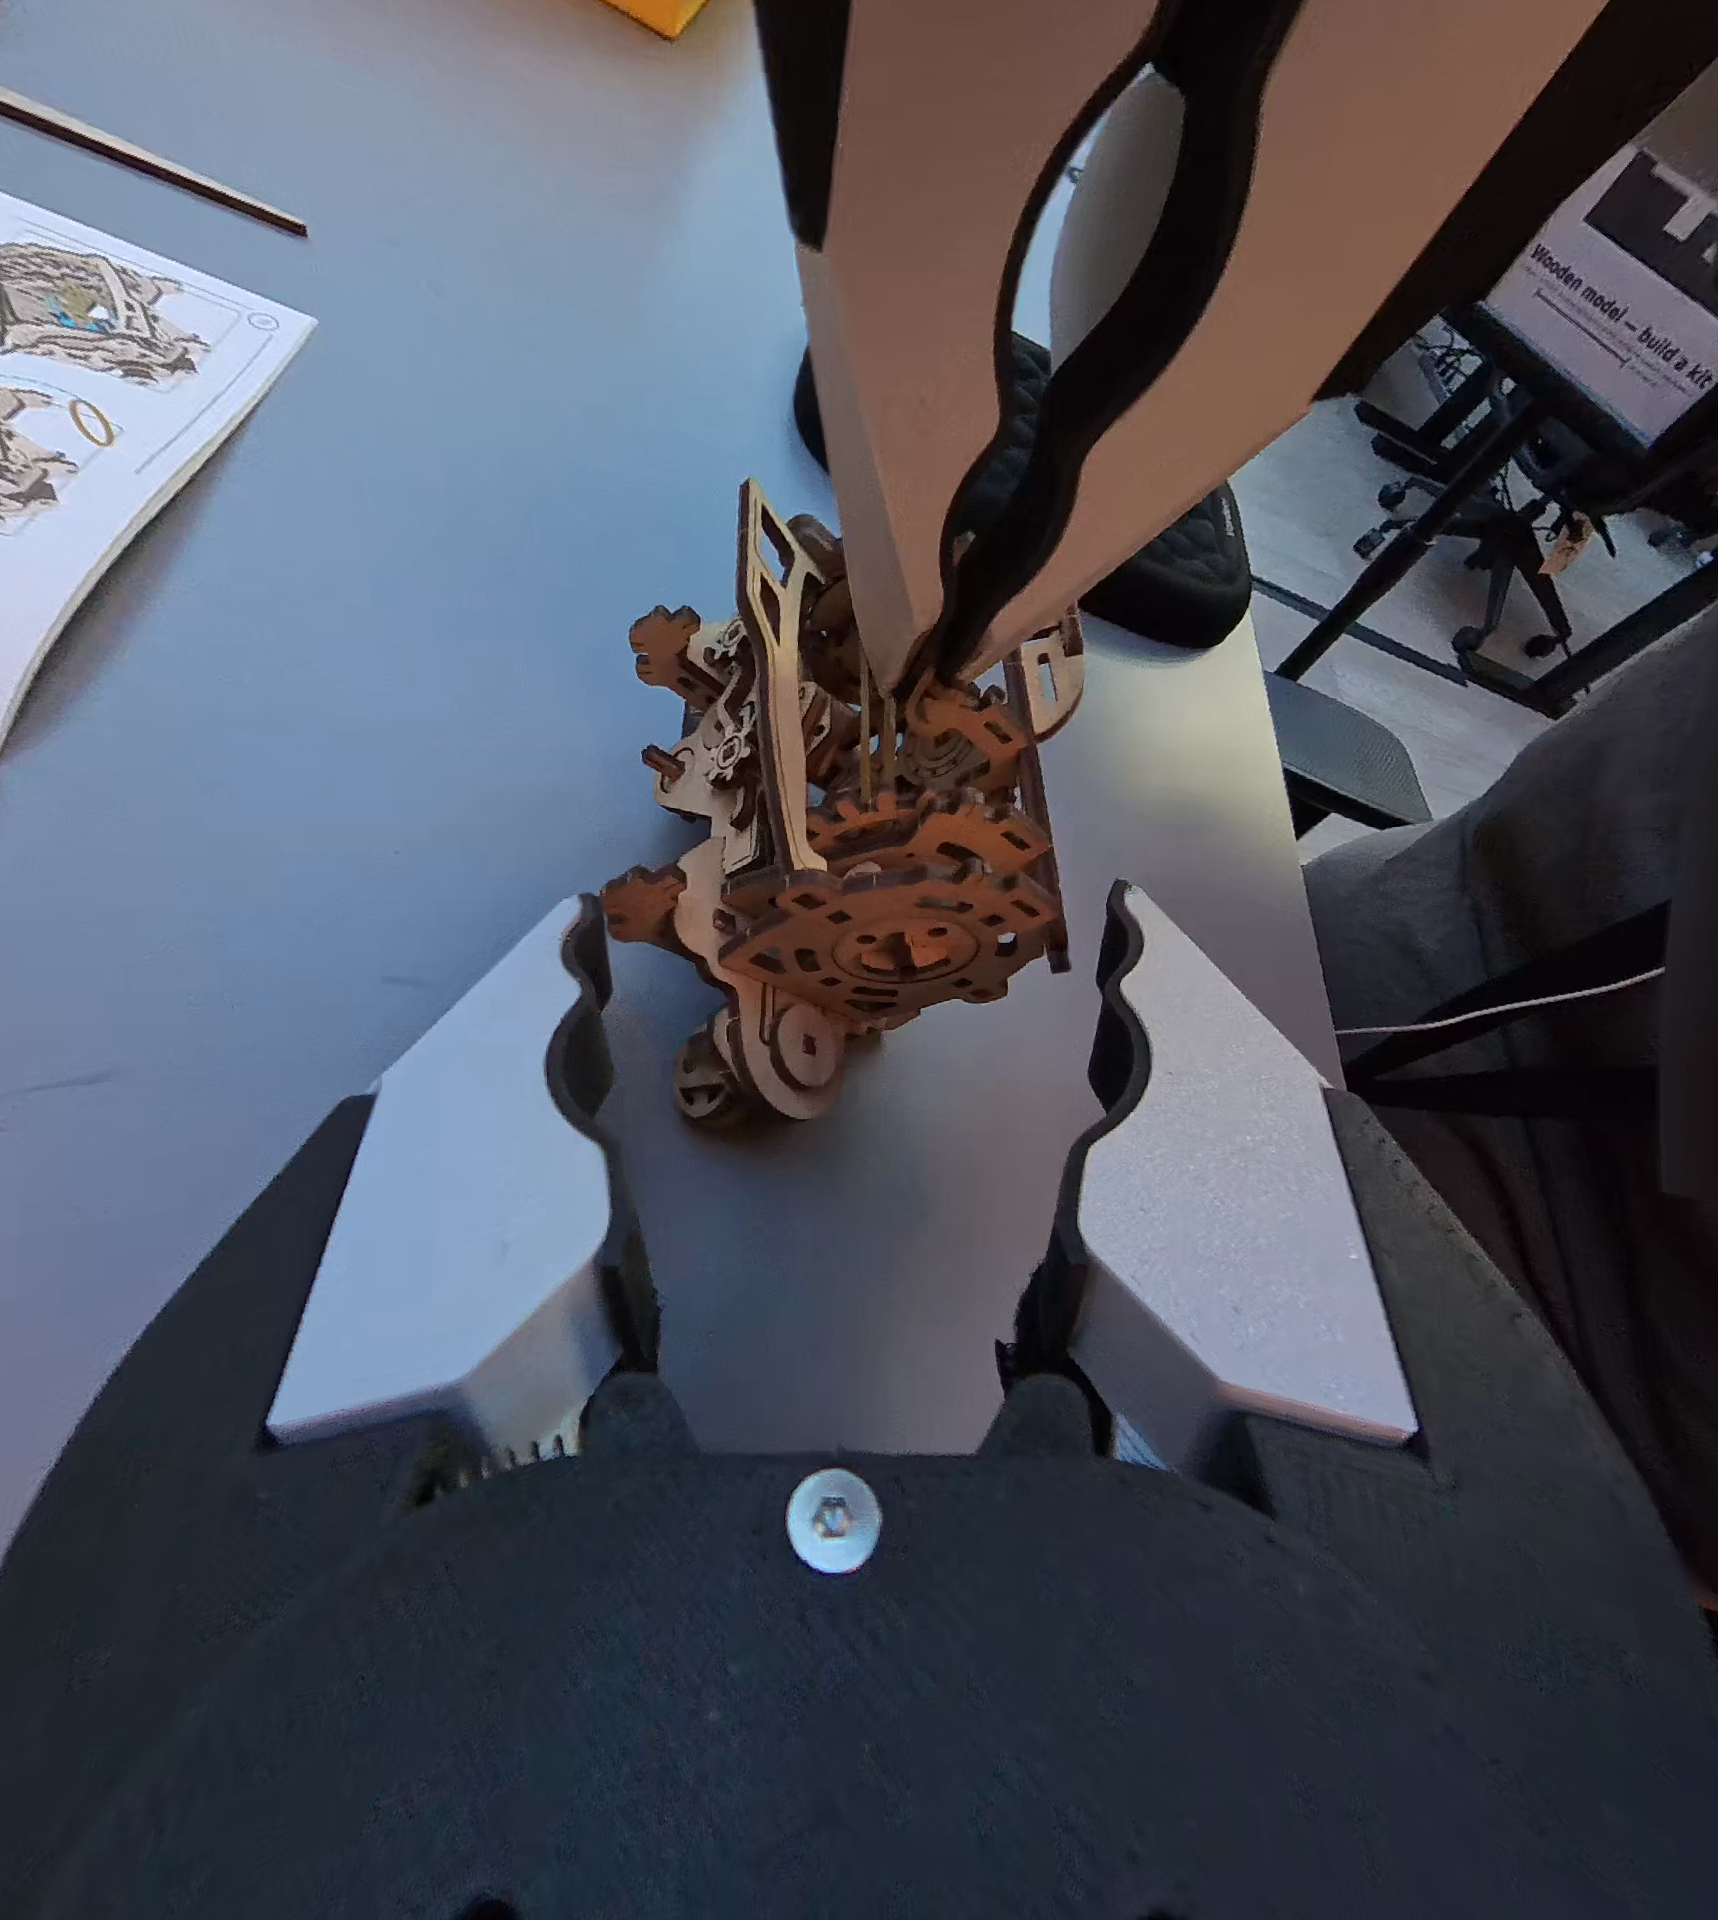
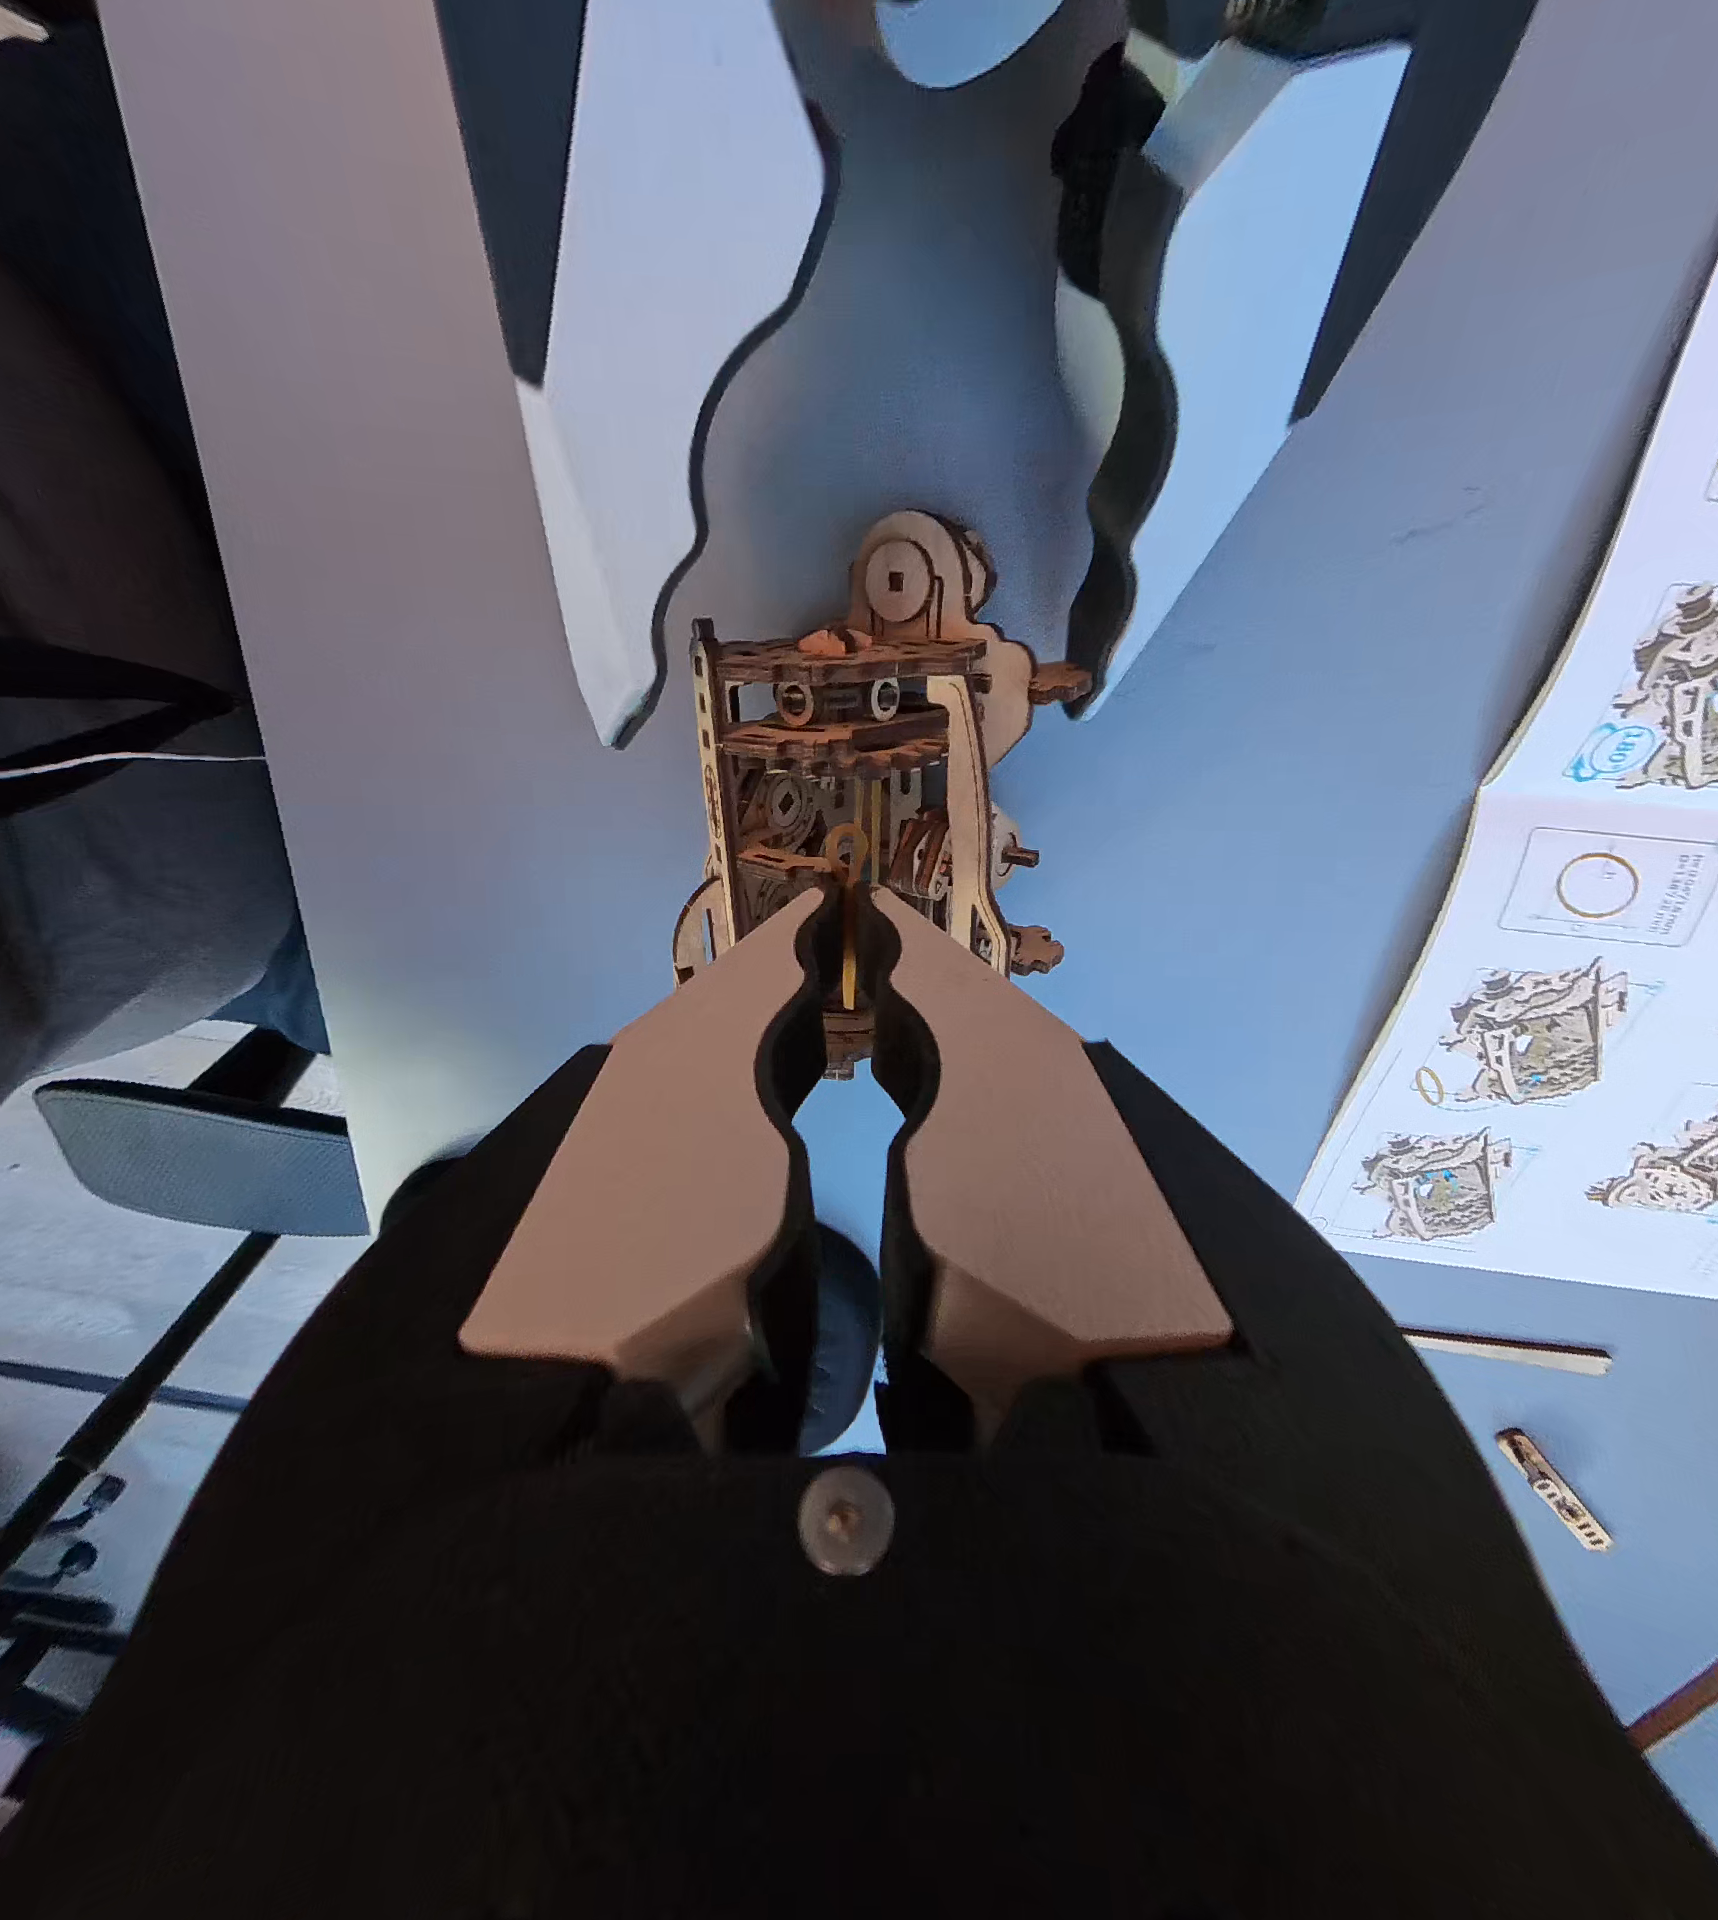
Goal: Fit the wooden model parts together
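Observation:
A partly built wooden gear model (image 1: 865, 862) stands on the grey table (image 1: 419, 779), with gears, side plates and a small wheel at its near end. My left gripper (image 1: 855, 899) is open, with one finger on each side of the model's near end, not gripping it. My right gripper (image 1: 922, 675) comes down from above onto the model's top. It is shut on a thin yellow rubber band (image 2: 850, 935) that runs into the model (image 2: 834, 748). In the right wrist view my right gripper (image 2: 847, 894) is at the model's frame, and the open left gripper (image 2: 850, 722) is beyond it.
An open instruction booklet (image 1: 55, 416) lies left of the model and also shows in the right wrist view (image 2: 1613, 831). A thin wooden strip (image 2: 1499, 1356) and a small wooden piece (image 2: 1556, 1501) lie by it. The table edge (image 1: 1281, 727) runs just right of the model, with a chair and a person's legs beyond. Less than 4 cm separates the two grippers' tips.

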Demonstrator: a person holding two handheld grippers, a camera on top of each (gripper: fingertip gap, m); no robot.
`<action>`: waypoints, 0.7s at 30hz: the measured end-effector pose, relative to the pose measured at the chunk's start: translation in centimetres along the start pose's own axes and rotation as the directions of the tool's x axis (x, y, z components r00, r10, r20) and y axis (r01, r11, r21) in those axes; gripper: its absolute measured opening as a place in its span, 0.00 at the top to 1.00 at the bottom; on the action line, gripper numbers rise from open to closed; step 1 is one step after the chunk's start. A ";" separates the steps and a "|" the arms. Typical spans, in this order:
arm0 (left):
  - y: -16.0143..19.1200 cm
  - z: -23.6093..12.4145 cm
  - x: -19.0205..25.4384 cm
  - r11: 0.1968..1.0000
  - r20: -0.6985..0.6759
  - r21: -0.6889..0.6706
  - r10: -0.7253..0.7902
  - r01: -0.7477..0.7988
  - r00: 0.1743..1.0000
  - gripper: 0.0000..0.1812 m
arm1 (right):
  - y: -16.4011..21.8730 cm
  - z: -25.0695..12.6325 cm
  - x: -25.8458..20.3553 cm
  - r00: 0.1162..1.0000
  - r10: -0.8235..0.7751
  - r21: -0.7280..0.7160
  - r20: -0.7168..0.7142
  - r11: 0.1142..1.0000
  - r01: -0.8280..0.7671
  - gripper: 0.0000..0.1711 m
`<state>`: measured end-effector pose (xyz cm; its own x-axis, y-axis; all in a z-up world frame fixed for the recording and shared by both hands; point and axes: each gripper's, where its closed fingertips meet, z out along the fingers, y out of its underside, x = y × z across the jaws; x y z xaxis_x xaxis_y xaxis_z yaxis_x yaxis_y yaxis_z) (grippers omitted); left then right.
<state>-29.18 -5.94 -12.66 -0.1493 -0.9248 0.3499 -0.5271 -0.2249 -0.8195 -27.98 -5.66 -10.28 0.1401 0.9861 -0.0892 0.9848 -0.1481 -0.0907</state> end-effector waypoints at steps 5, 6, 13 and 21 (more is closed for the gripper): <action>-0.3 0.2 0.3 0.998 -0.059 0.026 -0.051 0.053 0.997 0.53 | 0.2 -0.2 0.4 0.999 -0.011 -0.043 0.038 0.999 0.013 1.00; -0.4 0.1 0.2 0.997 -0.068 0.030 -0.063 0.065 0.996 0.53 | 0.3 -0.2 0.6 0.999 -0.008 -0.054 0.047 0.999 0.010 1.00; -0.5 0.3 0.2 0.998 0.017 0.021 0.062 -0.063 0.998 0.53 | 0.2 -0.1 0.0 0.987 0.027 -0.102 0.157 0.995 -0.011 1.00; -0.5 0.2 0.2 0.992 0.065 0.008 0.125 -0.126 0.990 0.53 | 0.2 -0.3 -0.1 0.988 0.008 -0.135 0.151 0.991 0.012 1.00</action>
<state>-28.75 -6.10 -12.26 -0.1596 -0.9636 0.2144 -0.4974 -0.1091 -0.8606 -27.75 -5.74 -9.95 0.1313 0.9621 -0.2390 0.9913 -0.1245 0.0433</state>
